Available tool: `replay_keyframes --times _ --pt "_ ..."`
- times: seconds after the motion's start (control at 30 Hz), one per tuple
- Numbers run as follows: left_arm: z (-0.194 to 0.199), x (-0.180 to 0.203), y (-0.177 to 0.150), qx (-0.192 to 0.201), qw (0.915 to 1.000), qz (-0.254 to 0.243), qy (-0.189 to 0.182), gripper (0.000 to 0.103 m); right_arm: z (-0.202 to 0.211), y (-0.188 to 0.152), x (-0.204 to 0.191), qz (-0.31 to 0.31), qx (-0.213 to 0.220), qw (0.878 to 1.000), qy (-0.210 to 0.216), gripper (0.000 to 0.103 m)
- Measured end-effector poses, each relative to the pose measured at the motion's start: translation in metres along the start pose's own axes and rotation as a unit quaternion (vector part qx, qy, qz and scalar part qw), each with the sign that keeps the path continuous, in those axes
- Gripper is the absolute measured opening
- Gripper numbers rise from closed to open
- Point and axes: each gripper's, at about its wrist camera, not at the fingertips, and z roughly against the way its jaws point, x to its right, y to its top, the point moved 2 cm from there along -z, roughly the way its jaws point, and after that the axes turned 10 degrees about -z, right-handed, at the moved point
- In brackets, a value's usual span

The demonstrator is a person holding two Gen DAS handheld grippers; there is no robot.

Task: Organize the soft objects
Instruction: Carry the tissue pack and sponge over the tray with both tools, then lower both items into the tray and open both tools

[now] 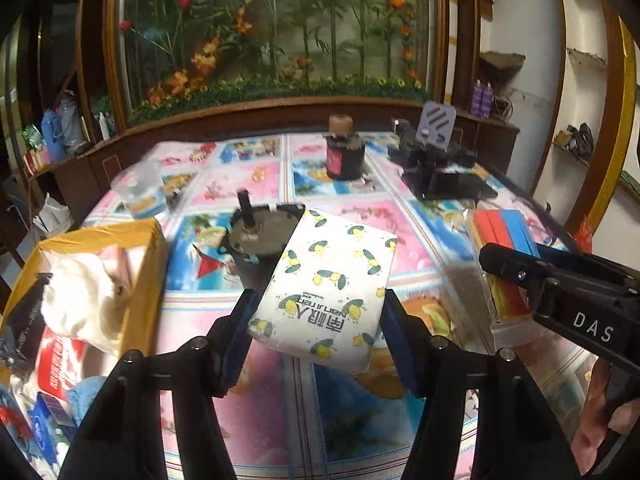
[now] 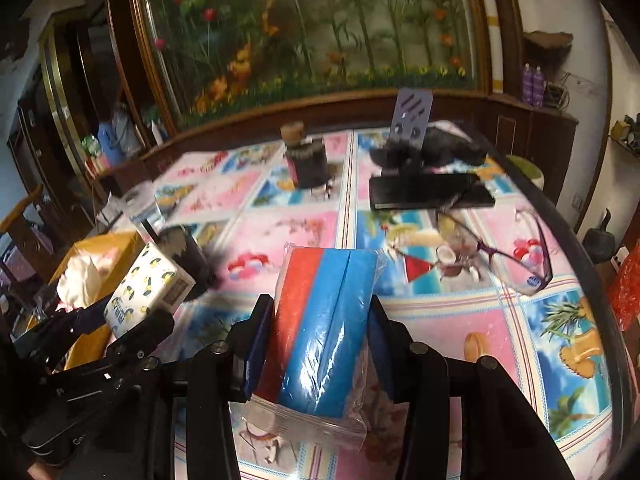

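Note:
A white tissue pack (image 1: pixel 328 276) printed with yellow lemons hangs tilted above the tablecloth, and my left gripper (image 1: pixel 316 312) is shut on its near end, one blue pad on each side. From the right wrist view the same pack (image 2: pixel 148 284) shows at the left in the left gripper (image 2: pixel 132 316). My right gripper (image 2: pixel 320 340) is shut on a clear bag of red and blue sponges (image 2: pixel 320 320), with the pads pressed on its two long sides. In the left wrist view the right gripper (image 1: pixel 504 268) reaches in from the right at the sponge bag (image 1: pixel 504 228).
A yellow cardboard box (image 1: pixel 136 240) with white soft stuff stands at the left table edge. On the tablecloth are a dark round thing with a stem (image 1: pixel 256 232), a plastic cup (image 1: pixel 140 192), a corked black jar (image 1: pixel 344 156), a black stand (image 1: pixel 436 168) and glasses (image 2: pixel 500 256).

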Motion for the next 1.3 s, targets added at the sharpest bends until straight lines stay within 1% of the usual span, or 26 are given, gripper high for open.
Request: replay_keyframes --times 0.1,0.23,0.37,0.43,0.53,0.63,0.8,0.93,1.07,1.17,1.3 --pt "0.013 -0.005 0.003 0.026 0.9994 0.002 0.023 0.06 0.011 -0.002 -0.011 -0.001 0.032 0.999 0.003 0.049" --pt "0.031 -0.017 0.002 0.059 0.997 0.015 0.048 0.06 0.023 -0.007 -0.033 0.005 0.066 0.998 0.011 0.049" --pt "0.053 -0.039 -0.006 0.092 0.9922 0.047 0.069 0.06 0.033 -0.015 -0.062 0.016 0.091 0.995 0.031 0.049" --pt "0.061 -0.051 -0.012 0.099 0.9897 0.063 0.082 0.06 0.035 -0.019 -0.076 0.021 0.098 0.994 0.042 0.049" --pt "0.07 -0.071 -0.023 0.094 0.9875 0.086 0.093 0.06 0.035 -0.025 -0.1 0.027 0.103 0.992 0.062 0.049" --pt "0.086 -0.095 -0.038 0.094 0.9837 0.111 0.105 0.06 0.031 -0.033 -0.124 0.04 0.094 0.991 0.082 0.049" --pt "0.104 -0.134 -0.064 0.081 0.9777 0.131 0.142 0.061 0.022 -0.056 -0.178 0.081 0.07 0.986 0.126 0.049" --pt "0.112 -0.171 -0.086 0.064 0.9682 0.164 0.178 0.061 0.019 -0.075 -0.22 0.107 0.048 0.979 0.167 0.05" --pt "0.118 -0.194 -0.101 0.053 0.9597 0.185 0.205 0.061 0.007 -0.086 -0.253 0.109 0.019 0.975 0.194 0.05" --pt "0.115 -0.203 -0.111 0.041 0.956 0.202 0.209 0.061 -0.007 -0.093 -0.273 0.111 -0.005 0.973 0.204 0.05" --pt "0.109 -0.207 -0.113 0.027 0.9563 0.206 0.206 0.061 -0.023 -0.098 -0.291 0.122 -0.019 0.972 0.202 0.05"
